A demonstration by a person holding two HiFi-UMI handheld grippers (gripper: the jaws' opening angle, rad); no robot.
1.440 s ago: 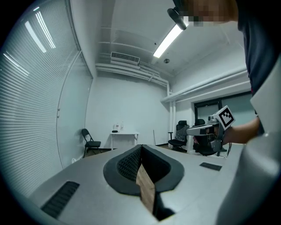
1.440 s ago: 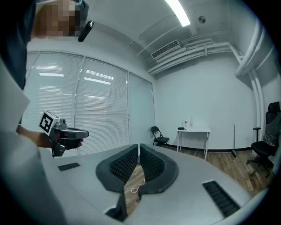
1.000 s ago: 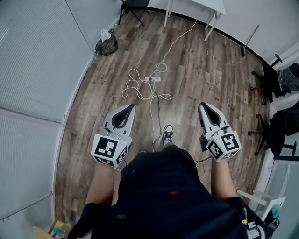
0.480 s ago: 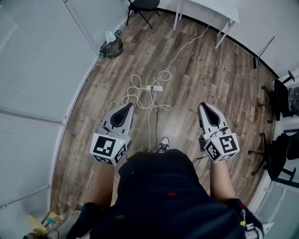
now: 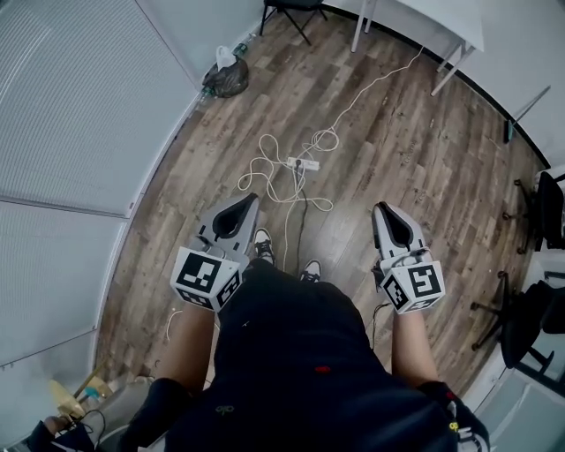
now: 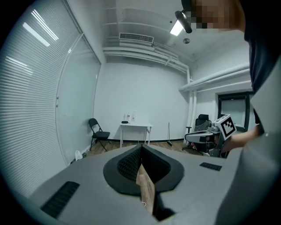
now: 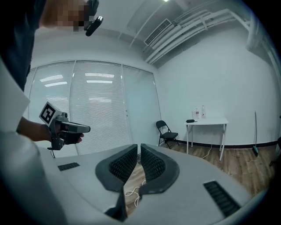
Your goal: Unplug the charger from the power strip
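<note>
Power strip [image 5: 305, 164] on wood floor [image 5: 397, 132], charger [image 5: 298, 163] only small dark spot on it, white cable [image 5: 265, 168] looped around. Left gripper [image 5: 251, 199] and right gripper [image 5: 381, 208] well short of strip, jaws closed, empty. Bare floor between; blinds [image 5: 79, 106] left of strip.

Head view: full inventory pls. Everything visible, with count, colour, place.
power strip: 1, white, floor ahead
white cables: tangled, around the power strip; one runs to the table
black cable: 1, from the power strip towards the shoes
table: 1, white, far wall
folding chair: 1, black, left of table
bag: 1, dark, by the blinds
office chairs: 2, black, right edge
shoes: 2, black-white, below the cables
left tongs: 1, grey, shut, empty
right tongs: 1, grey, shut, empty
</note>
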